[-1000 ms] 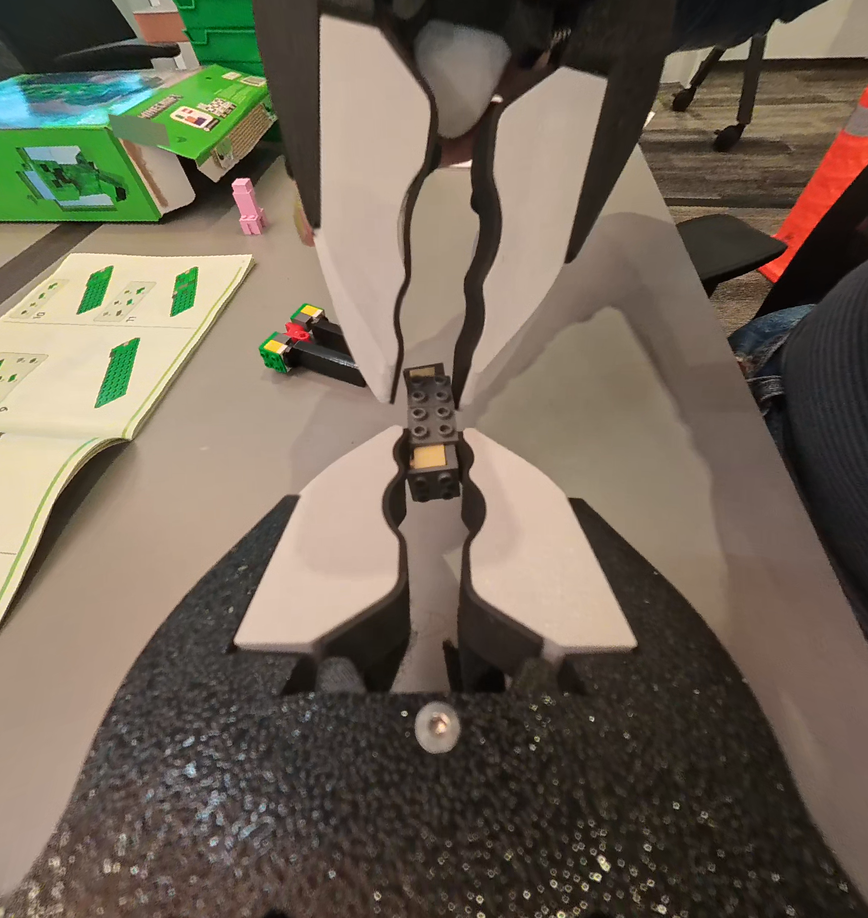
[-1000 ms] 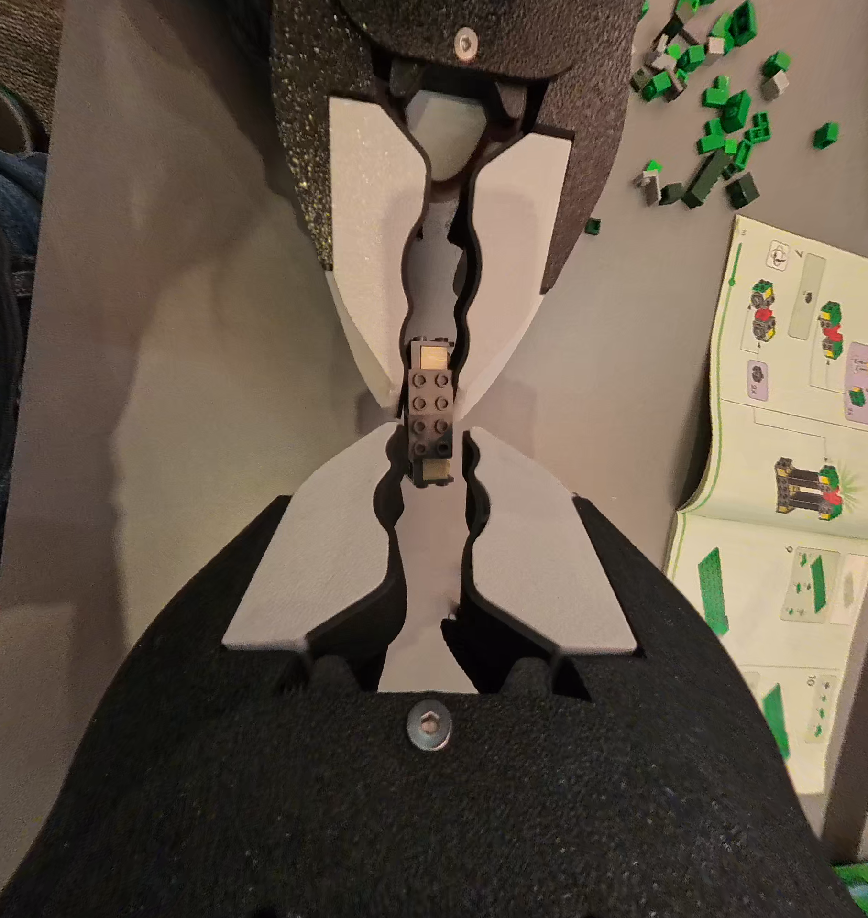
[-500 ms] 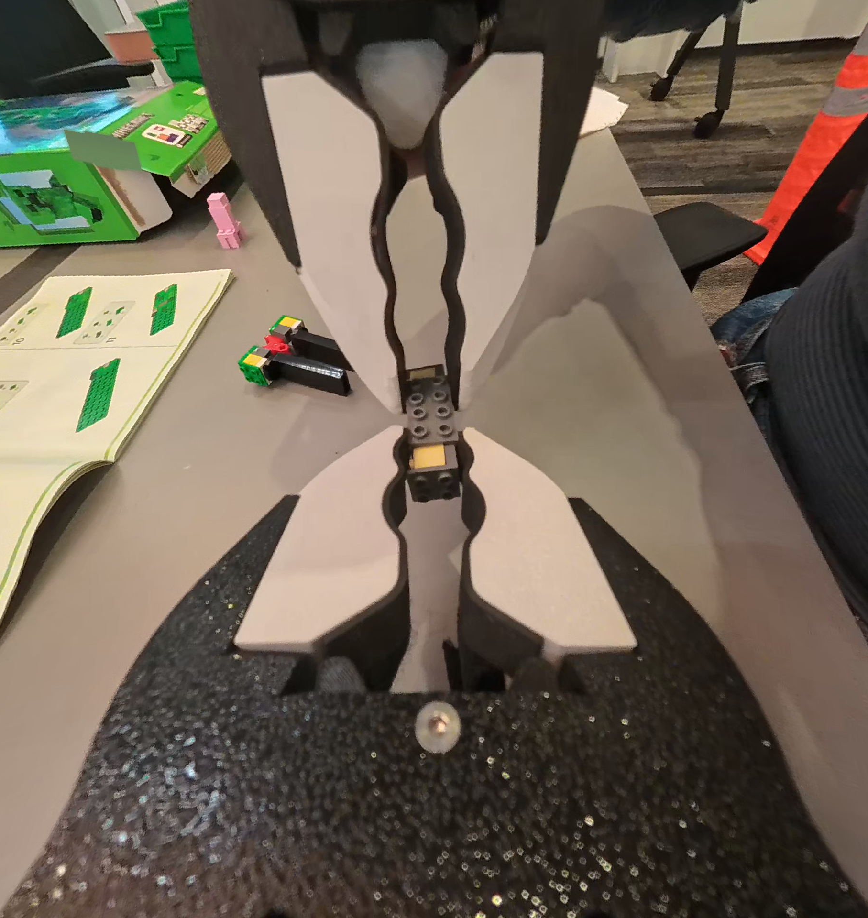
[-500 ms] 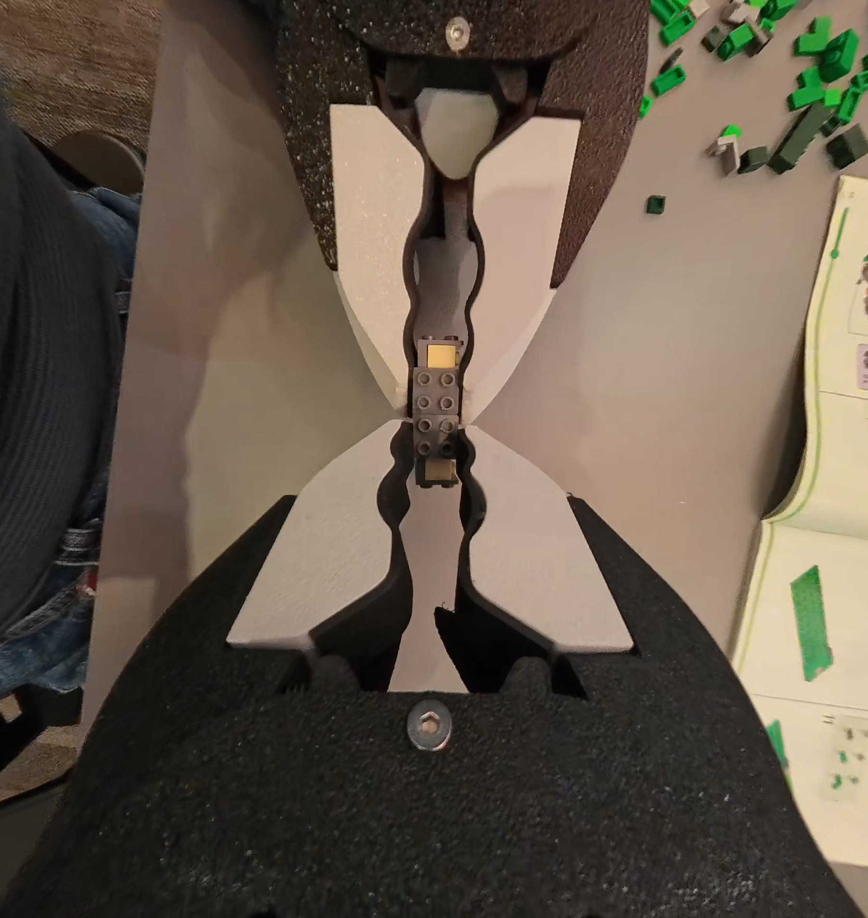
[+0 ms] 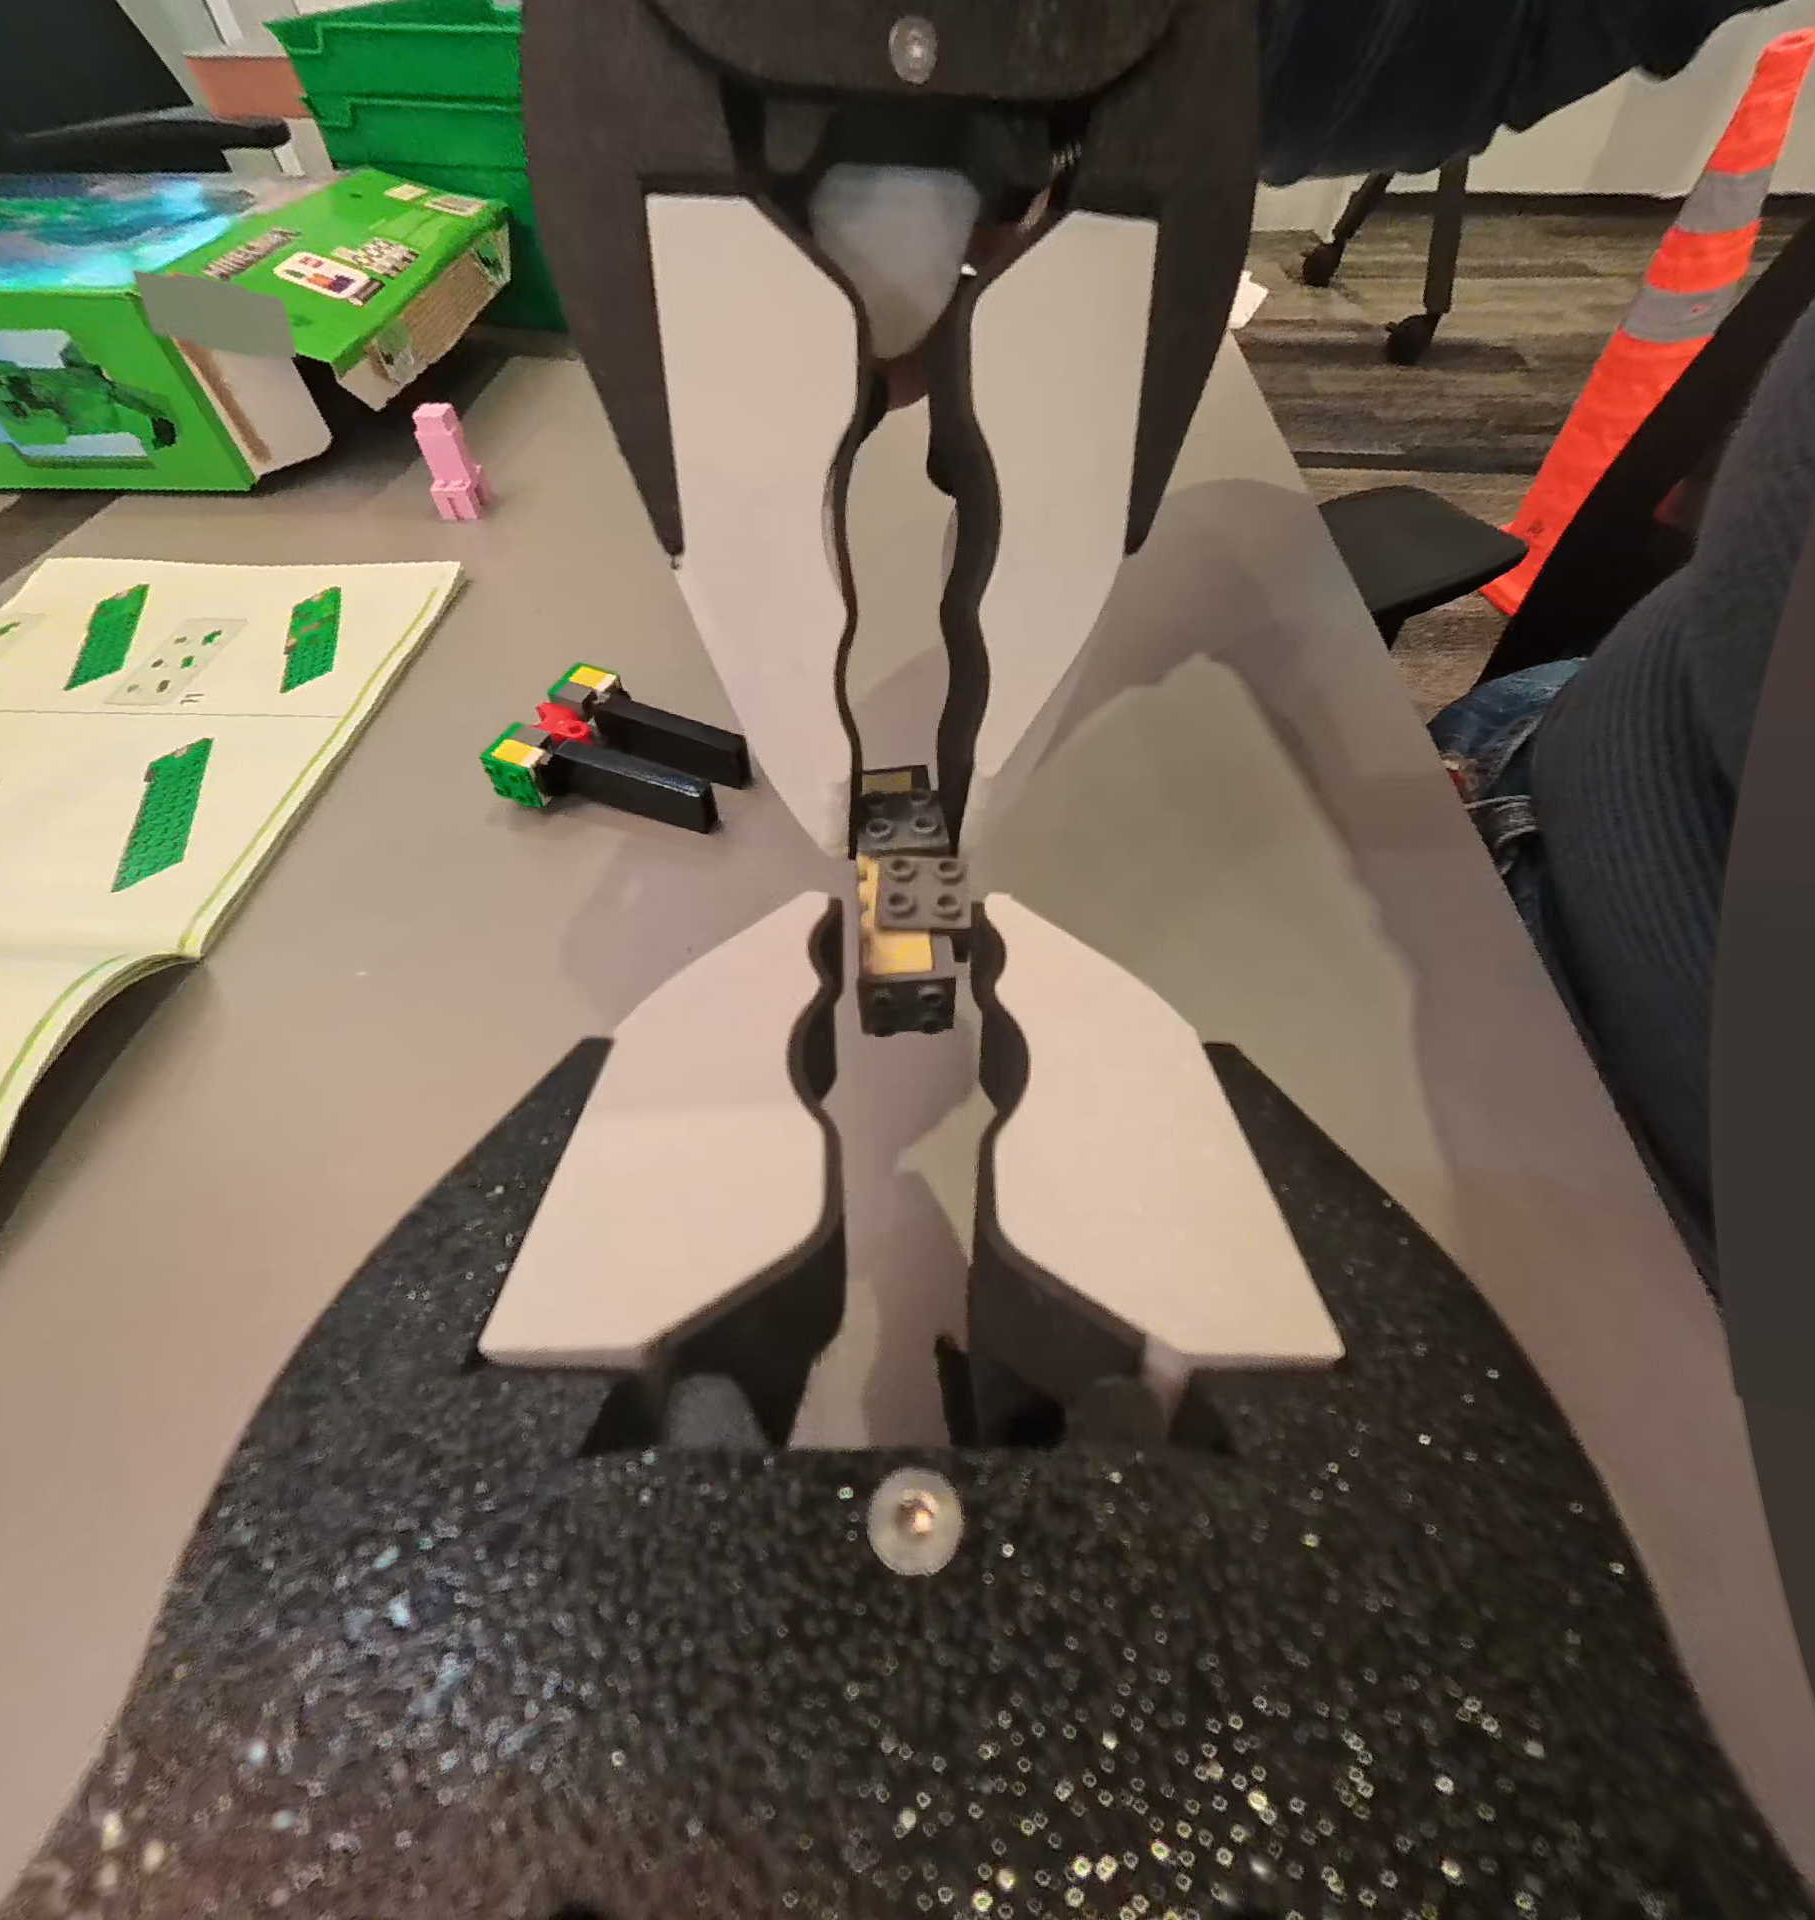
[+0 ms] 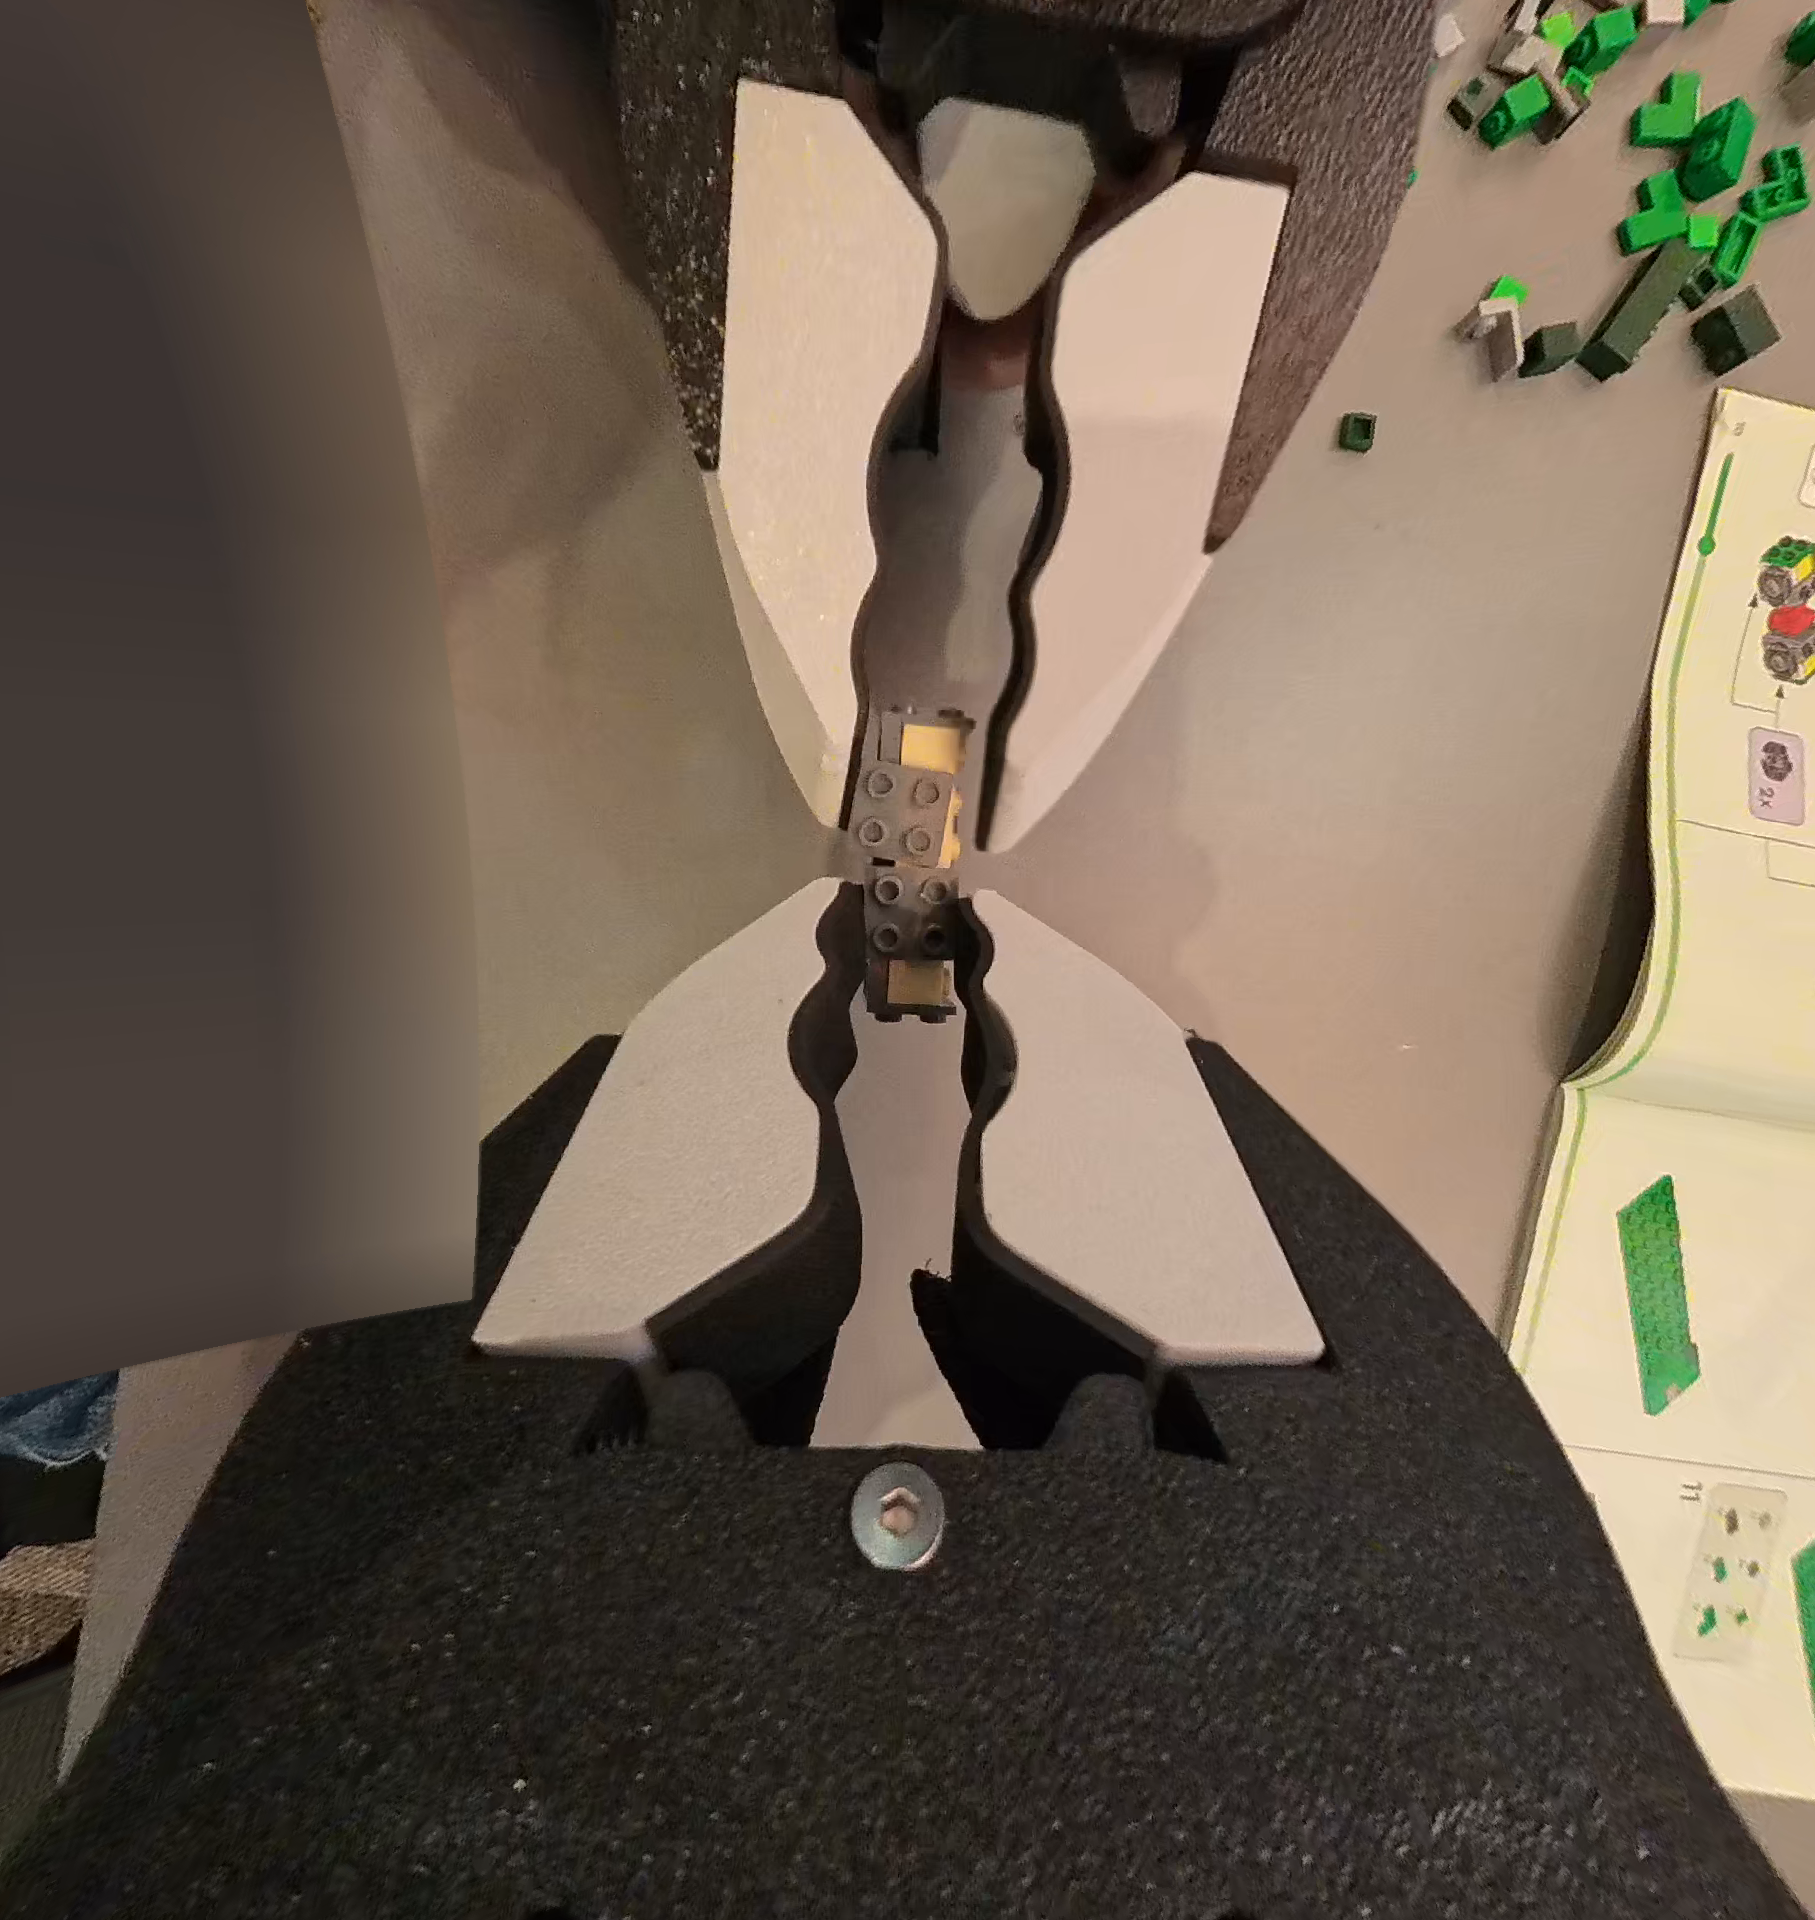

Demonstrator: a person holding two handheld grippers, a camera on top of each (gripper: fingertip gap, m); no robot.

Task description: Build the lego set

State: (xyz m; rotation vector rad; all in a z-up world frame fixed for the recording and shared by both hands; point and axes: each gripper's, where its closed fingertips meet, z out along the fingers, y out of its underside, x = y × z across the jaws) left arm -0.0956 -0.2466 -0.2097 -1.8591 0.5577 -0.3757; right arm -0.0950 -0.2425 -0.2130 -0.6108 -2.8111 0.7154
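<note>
My two grippers meet tip to tip above the grey table point(image 5: 383, 1039). My left gripper point(image 5: 903, 920) is shut on a small brick piece point(image 5: 922, 894) with a dark grey studded top, a tan middle and a black end. My right gripper point(image 6: 908, 914) is shut on a similar grey and tan piece point(image 6: 911, 935). In the left wrist view the right gripper point(image 5: 898, 831) comes in from the top with its piece point(image 5: 903, 816). In the right wrist view the left gripper's piece point(image 6: 905, 805) sits tilted against mine. The two pieces touch end to end, slightly out of line.
On the left of the left wrist view lie an open instruction booklet point(image 5: 155, 748), a built piece with two black beams point(image 5: 622, 764), a pink figure point(image 5: 449, 462) and a green box point(image 5: 103, 343). Several loose green and grey bricks point(image 6: 1661, 208) lie at the right wrist view's top right. A person's leg point(image 5: 1661, 831) is at the table's right edge. Less than 4 cm separates the two grippers' tips. The pink figure point(image 5: 449, 462) is about equally far from each gripper, around 35 cm.
The two pieces were in one straight line before. Now the left gripper's piece is shifted sideways and tilted against the right one's. Both grippers have shifted slightly over the table.
</note>
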